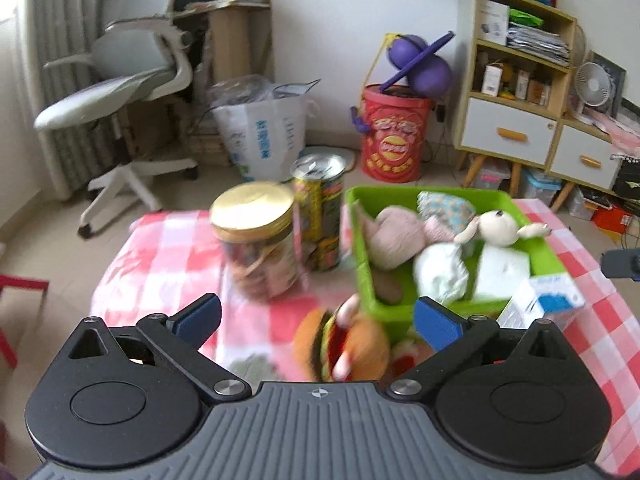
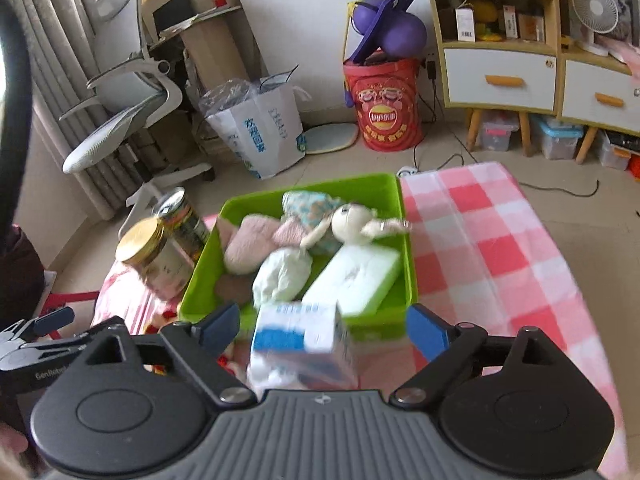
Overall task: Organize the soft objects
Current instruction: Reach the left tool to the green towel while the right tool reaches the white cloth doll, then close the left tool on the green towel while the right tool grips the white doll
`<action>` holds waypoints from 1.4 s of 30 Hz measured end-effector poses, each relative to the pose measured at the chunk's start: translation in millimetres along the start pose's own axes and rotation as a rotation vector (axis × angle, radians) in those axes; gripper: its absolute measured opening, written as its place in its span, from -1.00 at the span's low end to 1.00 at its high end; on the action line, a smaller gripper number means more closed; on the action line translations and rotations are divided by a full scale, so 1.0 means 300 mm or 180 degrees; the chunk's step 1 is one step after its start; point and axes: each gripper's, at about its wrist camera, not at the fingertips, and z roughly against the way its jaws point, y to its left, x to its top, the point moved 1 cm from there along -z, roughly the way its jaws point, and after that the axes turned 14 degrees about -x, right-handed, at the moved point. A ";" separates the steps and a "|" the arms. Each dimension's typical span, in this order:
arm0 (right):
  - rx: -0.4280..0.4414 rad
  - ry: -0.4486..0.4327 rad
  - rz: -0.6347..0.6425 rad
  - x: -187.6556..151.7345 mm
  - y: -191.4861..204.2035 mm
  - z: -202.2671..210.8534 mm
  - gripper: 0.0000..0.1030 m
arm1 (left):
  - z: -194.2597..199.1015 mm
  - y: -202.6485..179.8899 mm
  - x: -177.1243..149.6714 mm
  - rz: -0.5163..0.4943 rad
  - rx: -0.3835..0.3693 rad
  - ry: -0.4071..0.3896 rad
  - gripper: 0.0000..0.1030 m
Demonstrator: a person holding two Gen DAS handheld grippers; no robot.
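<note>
On the checkered tabletop [image 2: 500, 240], the green bin [image 2: 394, 192] already holds five soft things: one pink plush [image 2: 248, 248], one doll [image 2: 352, 220], one patterned cloth [image 2: 308, 204], one pale bundle [image 2: 282, 276] and one white tissue pack [image 2: 356, 280]. Outside it sit one burger plush [image 1: 344, 344], at 6 o'clock from the bin's near left corner, and one blue-and-white pack [image 2: 300, 340]. The left gripper [image 1: 316, 320] gapes wide and empty above the burger plush; the right gripper [image 2: 324, 324] is likewise wide, bracketing the pack without gripping it. Judging by this, each should drop lower, centre its item, and squeeze gently. One jar [image 1: 256, 240] and one can [image 1: 320, 216], at 9 o'clock from the bin, are hard and should stay out.
</note>
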 end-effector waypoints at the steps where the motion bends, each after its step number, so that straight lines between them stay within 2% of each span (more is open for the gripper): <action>1: -0.0001 0.0009 0.0014 -0.019 0.003 0.006 0.27 | 0.010 0.013 -0.015 0.0036 0.0004 0.0013 0.90; 8: 0.0038 0.0022 0.0021 -0.143 0.045 0.047 0.35 | 0.063 0.053 -0.129 0.0156 0.0072 0.0042 0.90; 12: -0.0054 0.0038 0.0081 -0.220 0.071 0.037 0.36 | 0.065 0.076 -0.191 0.0075 0.0109 0.0142 0.90; 16: -0.0297 0.0408 0.0295 -0.289 0.121 -0.021 0.36 | 0.050 0.130 -0.238 0.0057 0.0175 0.0282 0.90; 19: -0.0271 0.0642 0.0350 -0.323 0.145 -0.061 0.36 | 0.040 0.182 -0.264 0.0232 0.0160 0.0371 0.90; 25: -0.0263 0.0802 0.0435 -0.370 0.192 -0.105 0.36 | 0.009 0.249 -0.310 0.0292 0.0196 0.0498 0.89; 28: -0.0258 0.0795 0.0475 -0.384 0.218 -0.135 0.36 | -0.010 0.268 -0.323 0.0324 0.0109 0.0523 0.88; 32: -0.0297 0.0562 0.0555 -0.418 0.249 -0.180 0.35 | -0.037 0.262 -0.328 0.0225 -0.0025 0.0465 0.81; 33: -0.0314 0.0510 0.0610 -0.423 0.256 -0.193 0.35 | -0.044 0.261 -0.329 0.0219 -0.0048 0.0456 0.74; 34: -0.0332 0.0461 0.0686 -0.428 0.266 -0.205 0.30 | -0.053 0.261 -0.329 0.0227 -0.0076 0.0463 0.67; 36: -0.0366 0.0328 0.0848 -0.436 0.282 -0.219 0.19 | -0.071 0.267 -0.337 0.0297 -0.0147 0.0540 0.38; 37: -0.0355 0.0278 0.0875 -0.433 0.284 -0.220 -0.02 | -0.076 0.267 -0.342 0.0318 -0.0179 0.0578 0.32; 38: -0.0315 0.0261 0.0885 -0.428 0.285 -0.217 -0.13 | -0.081 0.267 -0.347 0.0316 -0.0220 0.0614 0.22; 40: -0.0233 0.0294 0.0851 -0.415 0.279 -0.211 -0.57 | -0.077 0.265 -0.349 0.0288 -0.0302 0.0610 0.03; 42: -0.0157 0.0339 0.0823 -0.404 0.268 -0.201 -0.70 | -0.070 0.265 -0.344 0.0333 -0.0379 0.0634 -0.27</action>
